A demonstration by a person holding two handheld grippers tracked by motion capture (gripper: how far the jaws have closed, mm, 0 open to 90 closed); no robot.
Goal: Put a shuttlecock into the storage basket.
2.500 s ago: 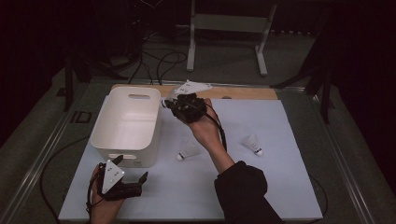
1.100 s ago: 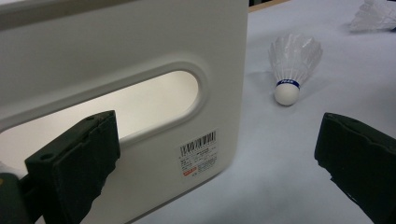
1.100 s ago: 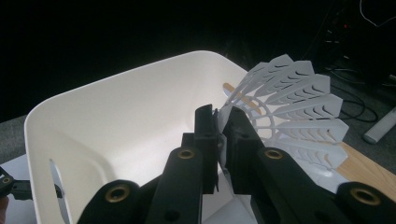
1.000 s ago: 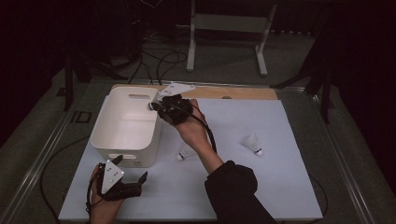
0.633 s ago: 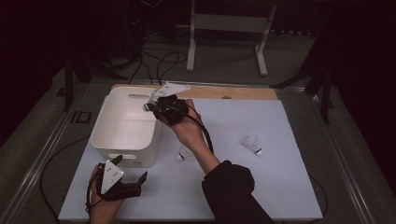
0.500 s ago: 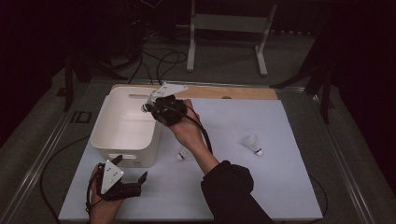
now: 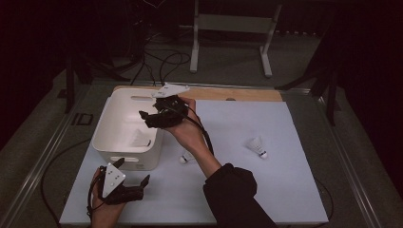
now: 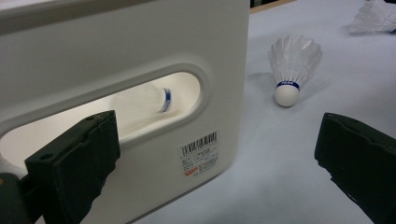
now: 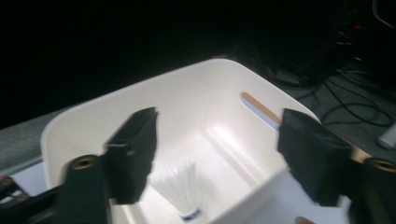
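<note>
My right gripper [image 7: 150, 118] hangs over the white bin [image 7: 110, 142]. Its jaws have just been opening and nothing is between them. In the right gripper view, below the open right gripper [image 9: 219, 140], a white shuttlecock [image 9: 180, 192] with a blue band lies on the bin's floor [image 9: 233, 140]; from above the same shuttlecock [image 7: 140, 137] sits near the front wall. My left gripper [image 7: 133, 171] rests on the mat in front of the bin, open and empty. Between the left gripper's [image 8: 217, 163] wide jaws I see the bin's handle slot [image 8: 140, 107] and that shuttlecock [image 8: 149, 105] through it.
A second shuttlecock [image 7: 184, 158] lies on the white mat [image 7: 285, 190] just right of the bin, close to the right forearm; the left gripper view has it standing cork down [image 8: 292, 70]. A third shuttlecock [image 7: 257, 146] lies farther right. A wooden strip [image 7: 237, 94] borders the mat's far edge.
The right gripper carried a shuttlecock leftward over the bin, then its jaws opened and the shuttlecock now lies inside the bin. The left gripper has stayed put.
</note>
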